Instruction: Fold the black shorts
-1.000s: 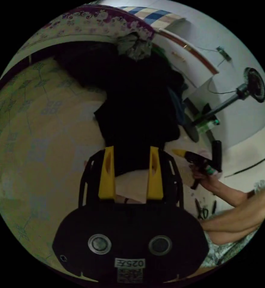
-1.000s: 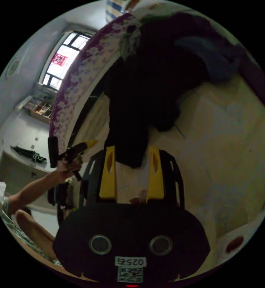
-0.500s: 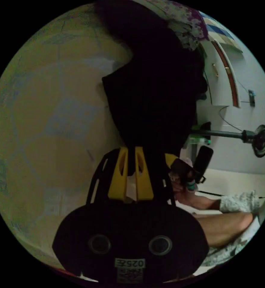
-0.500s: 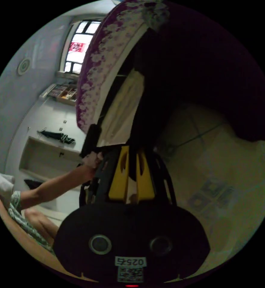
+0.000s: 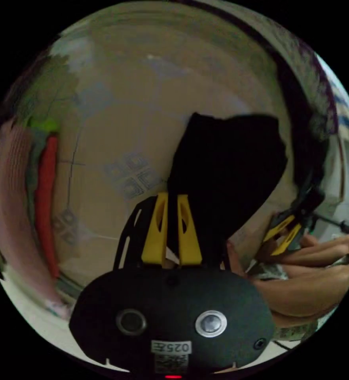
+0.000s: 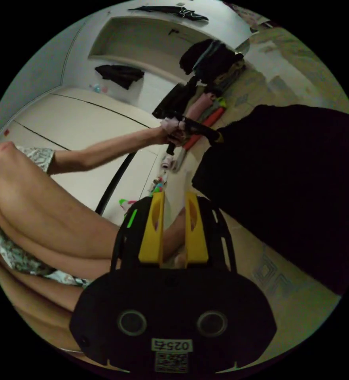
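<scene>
left gripper (image 5: 169, 231): jaws pinched narrow on black shorts (image 5: 226, 174) edge | right gripper (image 6: 173, 231): jaws parted slightly, empty | shorts hang over patterned mat (image 5: 115, 130) | tip: regrip opposite corner with right first, lay flat, then fold

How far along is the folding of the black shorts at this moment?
Done: the black shorts are off the clothes heap and on the patterned mat. In hand: the left gripper is shut on one edge; the right gripper has jaws slightly apart with no cloth between them. Left: no neat fold shows yet, so the folding seems to remain.
</scene>
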